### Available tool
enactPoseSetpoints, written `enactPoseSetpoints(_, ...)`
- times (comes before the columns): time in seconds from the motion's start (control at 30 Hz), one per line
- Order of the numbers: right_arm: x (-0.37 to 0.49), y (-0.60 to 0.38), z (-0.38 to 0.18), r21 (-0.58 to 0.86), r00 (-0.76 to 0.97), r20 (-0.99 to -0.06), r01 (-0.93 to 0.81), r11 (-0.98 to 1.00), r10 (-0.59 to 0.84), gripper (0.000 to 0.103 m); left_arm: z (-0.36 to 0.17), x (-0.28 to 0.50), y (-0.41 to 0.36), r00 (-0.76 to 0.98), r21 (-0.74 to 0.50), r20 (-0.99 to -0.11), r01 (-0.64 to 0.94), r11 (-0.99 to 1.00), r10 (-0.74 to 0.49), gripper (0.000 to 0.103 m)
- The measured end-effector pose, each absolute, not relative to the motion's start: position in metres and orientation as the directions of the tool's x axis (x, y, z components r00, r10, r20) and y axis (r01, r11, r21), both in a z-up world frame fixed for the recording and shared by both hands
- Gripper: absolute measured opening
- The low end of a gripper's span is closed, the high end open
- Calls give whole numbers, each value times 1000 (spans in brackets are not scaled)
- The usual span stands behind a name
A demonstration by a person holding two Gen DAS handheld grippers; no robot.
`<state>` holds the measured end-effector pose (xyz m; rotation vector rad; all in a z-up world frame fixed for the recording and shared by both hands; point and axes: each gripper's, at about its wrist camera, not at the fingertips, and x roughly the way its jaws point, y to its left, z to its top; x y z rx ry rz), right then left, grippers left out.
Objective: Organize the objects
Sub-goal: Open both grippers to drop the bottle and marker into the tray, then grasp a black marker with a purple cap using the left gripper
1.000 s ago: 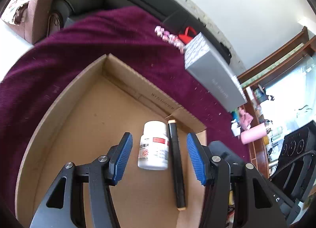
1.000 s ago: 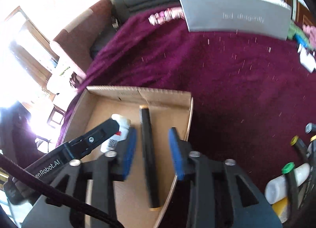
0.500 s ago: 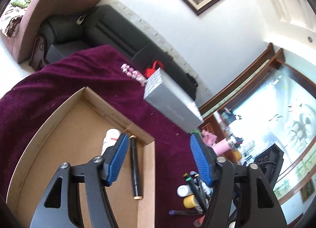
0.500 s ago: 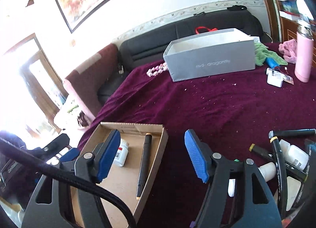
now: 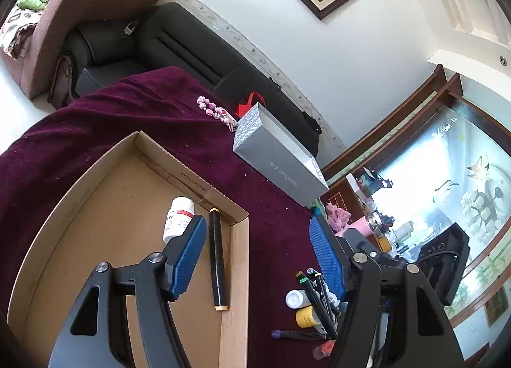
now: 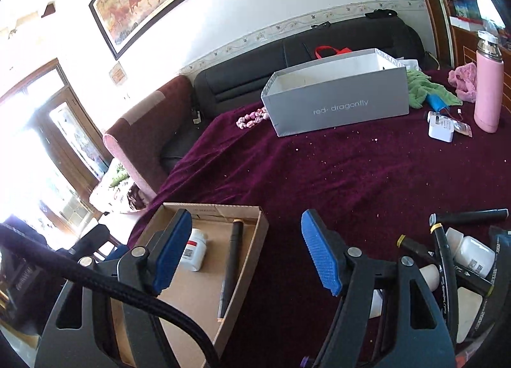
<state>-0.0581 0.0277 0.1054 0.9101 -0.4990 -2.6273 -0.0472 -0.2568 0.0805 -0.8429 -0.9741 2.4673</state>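
The shallow brown cardboard tray [image 5: 238, 272] lies on the worktop, which is covered with a dark purple velvet cloth [image 6: 335, 176]. Inside the tray, near its far wall, lies a small white plastic pill bottle with a red label [image 5: 177, 218] on its side. Just beside the bottle, on the side of the tray's open edge, lies a long black marker with beige ends [image 5: 217, 256], almost parallel to that edge.

The left gripper [image 5: 255, 256] hangs above the tray's corner; its jaws are apart with nothing between them, only the marker and the tray edge seen below. The right gripper [image 6: 247, 256] is over the same edge of the tray; its jaws are opening and nothing is between them.

Outside the tray, on the side away from the bottle, a loose heap waits on the cloth: black markers with coloured caps [image 6: 440, 256], a second white bottle [image 6: 472, 253] and a yellow-capped bottle [image 5: 306, 317]. Further from the tray stands an open grey shoe box [image 6: 338, 106], with a string of pink beads [image 6: 252, 117] beside it. Beyond the box from the tray are a green cloth [image 6: 424, 87], a white charger [image 6: 442, 127] and a tall pink flask [image 6: 488, 87]. A black sofa [image 6: 249, 80] stands behind the worktop.
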Motion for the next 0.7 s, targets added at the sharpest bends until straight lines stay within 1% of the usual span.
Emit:
enactPoseSetpoints(0.07,-49,32,116,431,-752,-516,185,-883,-410,72,85,-38,-255,-764,-703,-399,-100,-704,507,65)
enactPoseSetpoints(0.17,-33,39,130,416,-767,-504,187,-890,-397,72,89,-23,-249,-754,-708,-400,-106,-698,520,65)
enactPoseSetpoints(0.23,-20,46,138,413,-773,-500,182,-892,-389,72,91,-15,-242,-740,-714,-404,-113,-691,538,66)
enactPoseSetpoints(0.3,-5,56,143,404,-783,-496,174,-898,-375,73,90,-8,-233,-712,-729,-410,-119,-674,570,71)
enactPoseSetpoints(0.37,13,69,146,384,-795,-496,159,-909,-349,74,87,0,-222,-678,-742,-418,-128,-658,605,71)
enactPoseSetpoints(0.53,49,106,138,327,-809,-528,88,-941,-259,76,85,23,-183,-597,-725,-454,-185,-664,662,71)
enactPoseSetpoints(0.63,69,138,128,330,-807,-552,20,-944,-210,76,86,34,-161,-549,-728,-461,-216,-651,697,71)
enactPoseSetpoints(0.7,86,160,119,337,-810,-559,-29,-941,-175,76,86,40,-144,-523,-708,-489,-230,-668,698,71)
